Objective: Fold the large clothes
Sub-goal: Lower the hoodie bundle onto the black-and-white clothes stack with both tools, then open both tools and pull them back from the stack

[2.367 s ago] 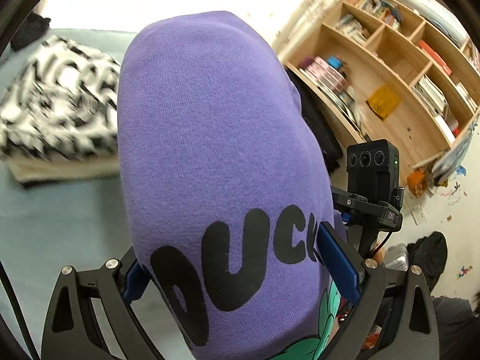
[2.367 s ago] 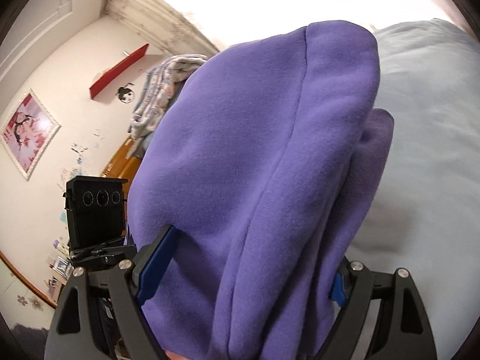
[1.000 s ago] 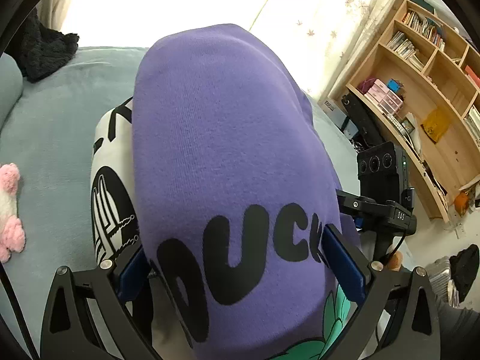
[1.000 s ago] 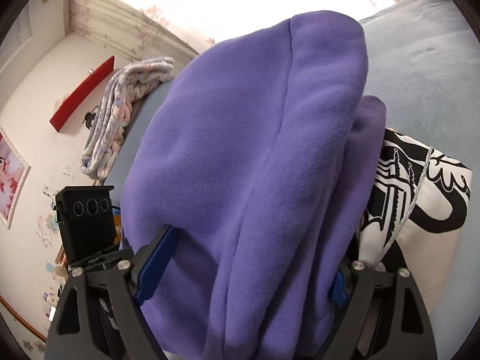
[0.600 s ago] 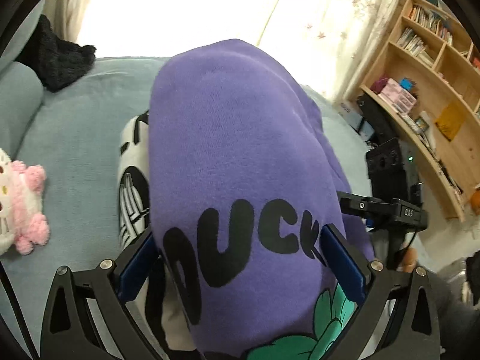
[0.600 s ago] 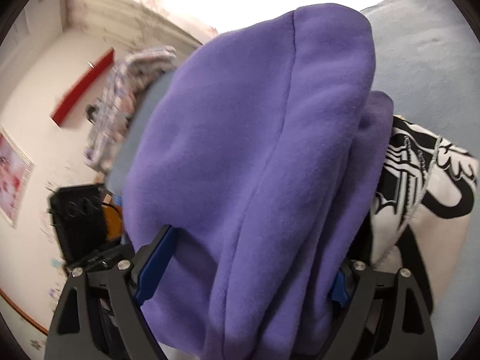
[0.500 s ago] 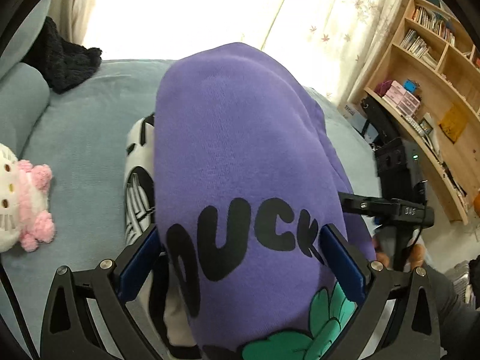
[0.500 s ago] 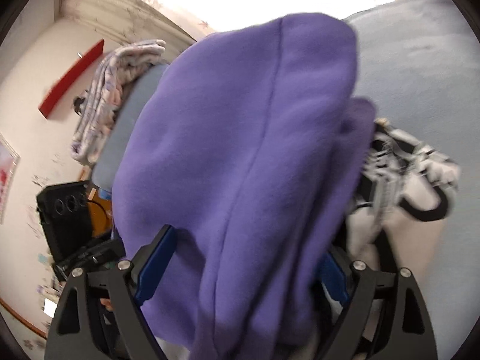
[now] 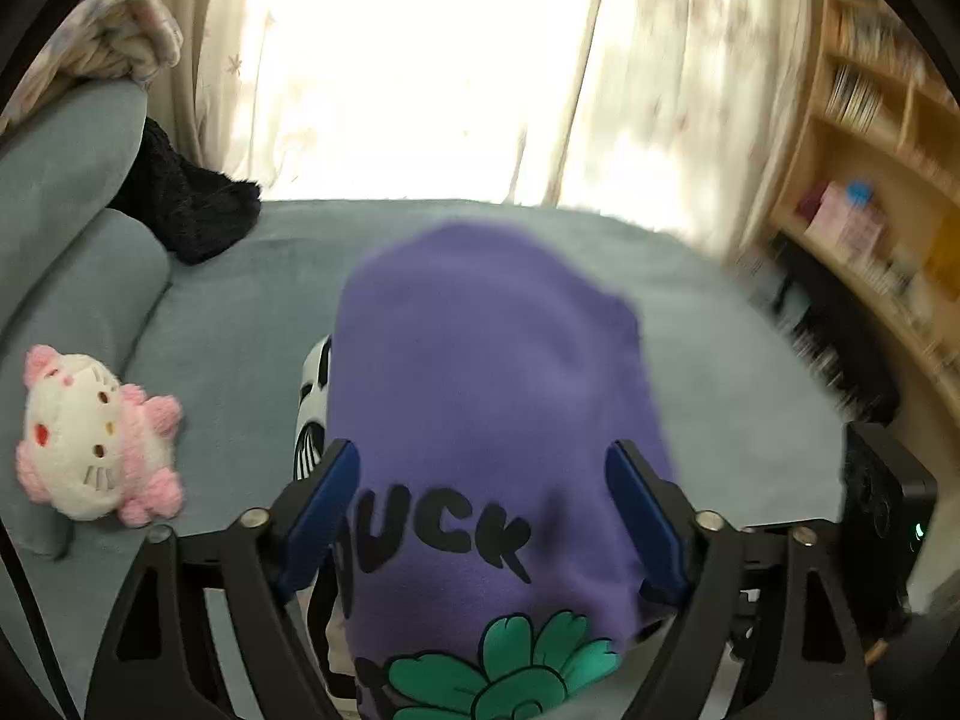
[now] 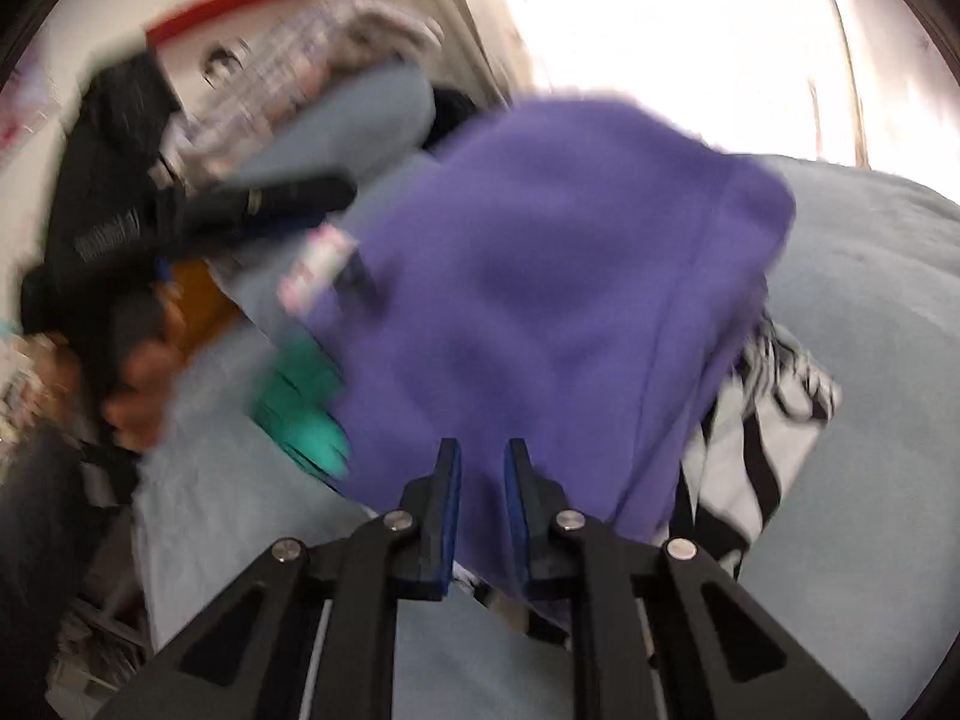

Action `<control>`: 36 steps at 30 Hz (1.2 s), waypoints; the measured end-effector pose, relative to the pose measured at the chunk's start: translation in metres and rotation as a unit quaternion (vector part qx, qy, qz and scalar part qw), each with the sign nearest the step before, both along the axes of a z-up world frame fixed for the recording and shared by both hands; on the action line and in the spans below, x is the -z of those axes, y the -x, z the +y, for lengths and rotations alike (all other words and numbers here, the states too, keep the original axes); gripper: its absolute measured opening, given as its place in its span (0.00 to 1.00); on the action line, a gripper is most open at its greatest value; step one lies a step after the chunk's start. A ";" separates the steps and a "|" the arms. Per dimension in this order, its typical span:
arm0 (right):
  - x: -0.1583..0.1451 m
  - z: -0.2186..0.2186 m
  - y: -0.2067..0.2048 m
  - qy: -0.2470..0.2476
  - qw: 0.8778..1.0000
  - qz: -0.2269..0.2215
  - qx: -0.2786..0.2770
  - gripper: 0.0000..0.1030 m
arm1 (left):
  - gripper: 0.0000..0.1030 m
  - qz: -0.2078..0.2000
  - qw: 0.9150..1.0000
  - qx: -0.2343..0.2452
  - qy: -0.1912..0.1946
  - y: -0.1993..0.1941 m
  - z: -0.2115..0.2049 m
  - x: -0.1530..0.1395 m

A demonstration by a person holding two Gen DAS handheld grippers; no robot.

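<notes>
While both jaw pairs are closing, the right gripper [image 10: 483,468] is nearly shut with nothing between its pads and the left gripper [image 9: 486,504] brackets, ungripped, the folded purple fleece sweatshirt [image 9: 480,396], stacked on a black-and-white garment [image 10: 774,420] atop the grey-blue sofa [image 9: 240,300]. Placement seems finished; next, fetch another garment.

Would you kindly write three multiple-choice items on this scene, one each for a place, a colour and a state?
1. The purple sweatshirt lies on:
A. a black-and-white garment
B. the bookshelf
C. the floor

2. The flower print on the sweatshirt is:
A. red
B. green
C. yellow

3. The plush toy is:
A. held in the fingers
B. under the sweatshirt
C. lying alone on the grey-blue sofa

Key: 1 A, patterned cloth pokes out beneath it; 2 B, the petals are green; 3 C, it lies clear of the clothes.
</notes>
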State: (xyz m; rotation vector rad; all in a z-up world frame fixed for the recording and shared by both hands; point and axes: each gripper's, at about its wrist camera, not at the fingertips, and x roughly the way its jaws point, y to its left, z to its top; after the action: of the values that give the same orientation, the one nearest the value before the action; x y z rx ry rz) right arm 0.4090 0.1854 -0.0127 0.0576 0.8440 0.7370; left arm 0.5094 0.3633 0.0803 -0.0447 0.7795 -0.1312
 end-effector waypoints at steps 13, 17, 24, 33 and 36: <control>-0.009 -0.048 -0.032 -0.054 0.998 0.015 0.043 0.03 | 0.83 0.033 0.998 -0.057 0.022 -0.017 0.008 0.017; -0.026 -0.041 -0.073 -0.060 0.995 0.010 0.085 0.03 | 0.83 0.024 0.995 -0.083 0.040 -0.036 0.018 0.010; 0.011 -0.034 -0.143 -0.013 0.986 0.063 0.154 0.03 | 0.92 0.044 0.992 -0.117 0.035 -0.063 0.023 0.026; 0.000 -0.051 -0.101 0.002 0.987 0.053 0.154 0.03 | 0.92 0.039 0.991 -0.122 0.038 -0.040 0.017 0.015; -0.014 -0.059 -0.080 0.006 0.987 0.059 0.149 0.03 | 0.92 0.040 0.991 -0.122 0.029 -0.019 0.010 0.004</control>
State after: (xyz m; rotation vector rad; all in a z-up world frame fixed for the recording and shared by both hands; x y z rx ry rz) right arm 0.4889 0.1259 0.0008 0.2134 0.9276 0.4497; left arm 0.5282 0.3733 0.0761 -0.2014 0.8445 0.0810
